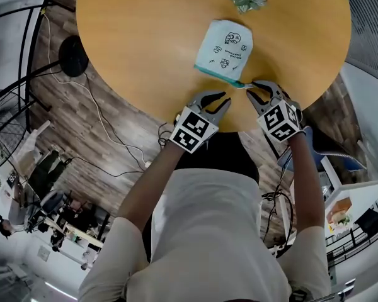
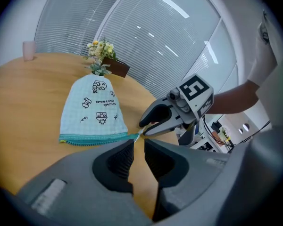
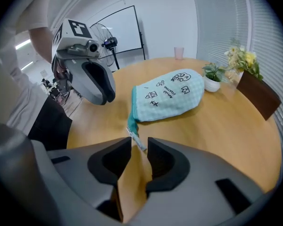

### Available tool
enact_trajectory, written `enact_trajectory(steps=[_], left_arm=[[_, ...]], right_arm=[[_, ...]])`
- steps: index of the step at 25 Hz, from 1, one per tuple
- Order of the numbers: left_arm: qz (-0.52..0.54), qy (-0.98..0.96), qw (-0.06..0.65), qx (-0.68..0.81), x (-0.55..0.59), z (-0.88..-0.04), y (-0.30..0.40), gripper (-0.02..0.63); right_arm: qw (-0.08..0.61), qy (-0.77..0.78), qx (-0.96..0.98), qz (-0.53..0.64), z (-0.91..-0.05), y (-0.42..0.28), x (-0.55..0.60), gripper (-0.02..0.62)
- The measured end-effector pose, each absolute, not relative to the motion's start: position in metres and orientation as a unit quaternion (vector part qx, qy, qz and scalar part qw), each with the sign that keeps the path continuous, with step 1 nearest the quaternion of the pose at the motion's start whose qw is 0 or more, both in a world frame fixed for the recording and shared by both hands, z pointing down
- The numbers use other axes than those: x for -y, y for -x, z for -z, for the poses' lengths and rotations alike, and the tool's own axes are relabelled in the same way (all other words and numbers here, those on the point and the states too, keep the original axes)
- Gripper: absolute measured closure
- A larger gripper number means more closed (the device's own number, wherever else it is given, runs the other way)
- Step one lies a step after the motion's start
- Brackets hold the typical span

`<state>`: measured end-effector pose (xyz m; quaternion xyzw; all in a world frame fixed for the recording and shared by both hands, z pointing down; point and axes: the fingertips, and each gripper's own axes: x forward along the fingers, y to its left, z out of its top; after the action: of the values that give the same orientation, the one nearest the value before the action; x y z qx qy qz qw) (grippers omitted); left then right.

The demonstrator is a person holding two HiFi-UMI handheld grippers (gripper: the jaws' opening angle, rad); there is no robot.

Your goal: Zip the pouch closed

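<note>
Person: pale shirt [image 1: 201, 231] fills the foreground of the head view, both forearms reaching to the table's near edge.
Table [image 1: 145, 36]: round, wooden.
Pouch [image 1: 225, 48]: pale blue with printed doodles, lying flat near the table's near edge, teal zip side toward the person; contents do not show.
Pot [image 3: 211, 83]: small, white, holding 1 green plant, beyond the pouch.
Cup [image 3: 179, 52]: pink, at the far rim; contents cannot be made out.
Left gripper [image 1: 225, 99]: tilted down, near the zip edge, not touching it; jaws slightly apart, empty.
Right gripper [image 1: 251, 90]: pitched steeper, at the zip's end; jaws apart, zipper pull [image 3: 137, 142] in the gap, unpinched.
</note>
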<state>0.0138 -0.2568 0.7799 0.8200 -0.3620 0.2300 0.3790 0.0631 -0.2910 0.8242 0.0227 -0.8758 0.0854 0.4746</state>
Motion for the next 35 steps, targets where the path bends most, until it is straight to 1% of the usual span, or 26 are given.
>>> enact_trajectory(steps=[4, 6, 13, 26, 28, 30, 35], left_arm=[[-0.238, -0.819, 0.379, 0.359, 0.255, -0.794, -0.019, 0.526], [-0.243, -0.818, 0.378, 0.359, 0.256, -0.8, -0.021, 0.526], [-0.261, -0.82, 0.368, 0.352, 0.255, -0.814, -0.033, 0.525], [-0.276, -0.825, 0.353, 0.346, 0.264, -0.813, -0.05, 0.526], [-0.281, -0.824, 0.348, 0.349, 0.268, -0.813, -0.049, 0.542], [-0.286, -0.821, 0.344, 0.355, 0.271, -0.814, -0.047, 0.583], [-0.287, -0.819, 0.358, 0.344, 0.27, -0.806, -0.045, 0.588]], right_arm=[[0.482, 0.017, 0.874, -0.061, -0.831, -0.06, 0.285, 0.497], [0.48, 0.023, 0.875, -0.06, -0.833, -0.059, 0.284, 0.566], [0.449, 0.014, 0.885, -0.121, -0.829, -0.059, 0.275, 0.574], [0.389, -0.014, 0.896, -0.214, -0.81, -0.055, 0.273, 0.577], [0.384, -0.015, 0.896, -0.222, -0.809, -0.053, 0.275, 0.577], [0.379, -0.019, 0.897, -0.229, -0.808, -0.054, 0.276, 0.577], [0.371, -0.025, 0.896, -0.241, -0.803, -0.055, 0.277, 0.58]])
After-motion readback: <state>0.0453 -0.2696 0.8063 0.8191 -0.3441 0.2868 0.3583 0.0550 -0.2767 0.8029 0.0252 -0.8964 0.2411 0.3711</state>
